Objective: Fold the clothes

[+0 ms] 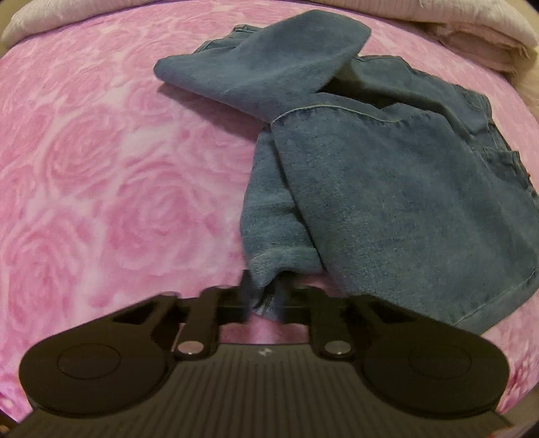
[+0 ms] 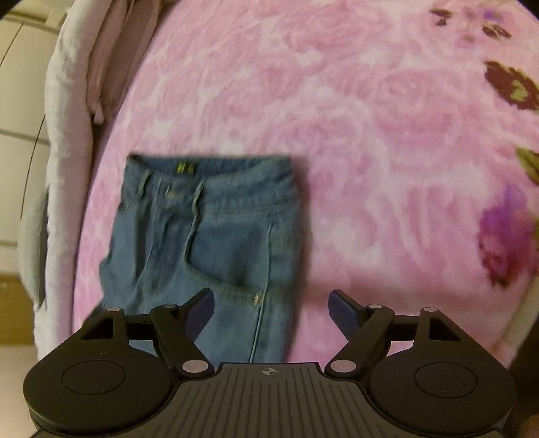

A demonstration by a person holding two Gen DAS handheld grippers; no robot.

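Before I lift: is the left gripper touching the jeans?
Touching. The left wrist view shows the left gripper shut on a fold of the jeans.

- I can't see the fingertips of my left gripper: a bunched corner of the blue denim jeans covers them at lower centre of the left wrist view.
- In the right wrist view the jeans' waistband is smeared; its small yellow-green label is unreadable.
- The jeans' legs there run under my right gripper and are lost behind its black body.
- The pale folded bedding is cut off by the top right edge.
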